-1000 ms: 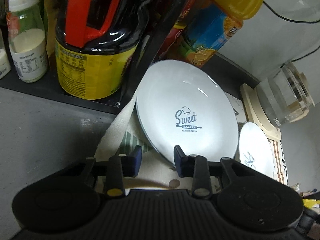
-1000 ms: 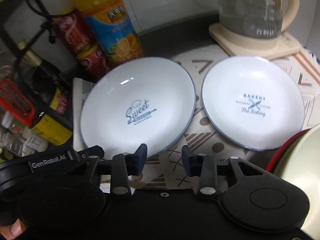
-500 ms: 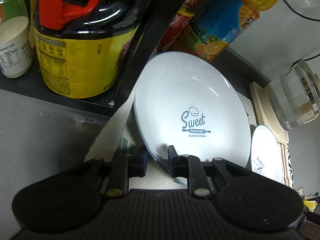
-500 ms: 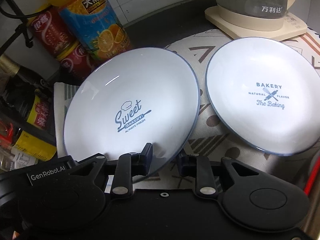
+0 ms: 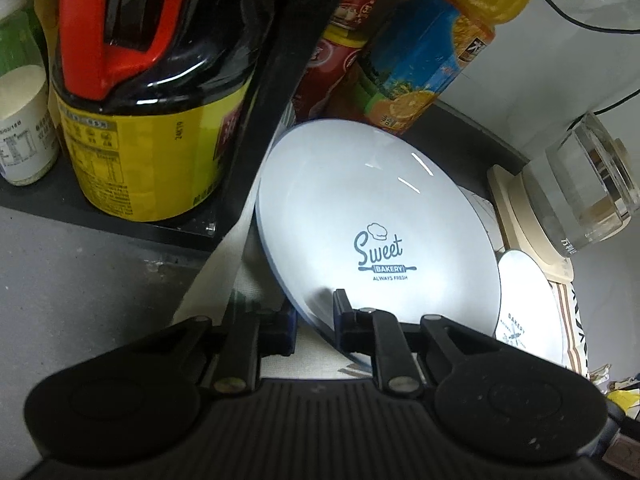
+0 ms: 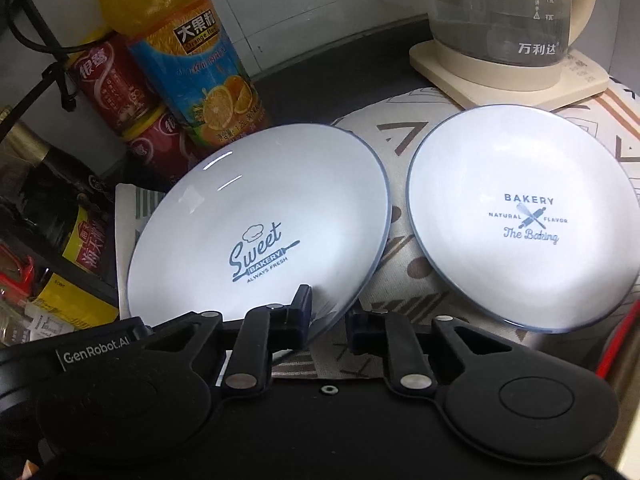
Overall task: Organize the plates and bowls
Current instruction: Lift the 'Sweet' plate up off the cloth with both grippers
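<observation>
Both the left gripper [image 5: 315, 322] and right gripper [image 6: 329, 320] straddle the near rim of the "Sweet Bakery" plate [image 6: 260, 220] on the patterned cloth [image 6: 400, 236], fingers not visibly clamped; next likely pinch, lift, stack onto the "Bakery" plate [image 6: 520, 220]

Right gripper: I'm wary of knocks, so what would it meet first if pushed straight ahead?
The Sweet plate: the right gripper already straddles its near rim, jaws apart, so it would likely push into that plate.
</observation>
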A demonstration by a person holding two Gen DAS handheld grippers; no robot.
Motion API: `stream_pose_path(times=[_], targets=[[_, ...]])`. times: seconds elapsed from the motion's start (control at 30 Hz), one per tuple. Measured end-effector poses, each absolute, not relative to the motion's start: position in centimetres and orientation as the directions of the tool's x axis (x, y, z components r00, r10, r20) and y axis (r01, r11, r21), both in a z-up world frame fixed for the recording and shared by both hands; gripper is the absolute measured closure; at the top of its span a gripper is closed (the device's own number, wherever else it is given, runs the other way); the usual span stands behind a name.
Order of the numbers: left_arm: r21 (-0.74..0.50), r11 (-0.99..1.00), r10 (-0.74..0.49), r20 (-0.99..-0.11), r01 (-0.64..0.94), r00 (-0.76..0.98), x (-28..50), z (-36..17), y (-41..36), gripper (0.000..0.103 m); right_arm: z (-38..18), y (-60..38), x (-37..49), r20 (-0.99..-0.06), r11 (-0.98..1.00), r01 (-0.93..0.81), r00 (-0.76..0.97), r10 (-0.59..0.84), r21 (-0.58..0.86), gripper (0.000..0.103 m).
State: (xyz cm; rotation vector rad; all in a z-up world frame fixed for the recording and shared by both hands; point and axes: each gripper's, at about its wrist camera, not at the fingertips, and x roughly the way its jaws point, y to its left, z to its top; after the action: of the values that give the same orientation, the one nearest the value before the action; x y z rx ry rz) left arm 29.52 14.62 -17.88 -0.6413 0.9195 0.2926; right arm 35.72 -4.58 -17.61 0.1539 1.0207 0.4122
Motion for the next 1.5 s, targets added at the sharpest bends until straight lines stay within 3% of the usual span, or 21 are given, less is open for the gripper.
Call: stream_pose_path(times=[1.5], targets=[[-0.377,0.712,0.103,-0.779,-0.592,0.619,16.7,-12.7,7.1,0.086,-12.5,-11.9,26.1,-0.71,0.814,-0.487,0.447,0.543,0.316,0.086]])
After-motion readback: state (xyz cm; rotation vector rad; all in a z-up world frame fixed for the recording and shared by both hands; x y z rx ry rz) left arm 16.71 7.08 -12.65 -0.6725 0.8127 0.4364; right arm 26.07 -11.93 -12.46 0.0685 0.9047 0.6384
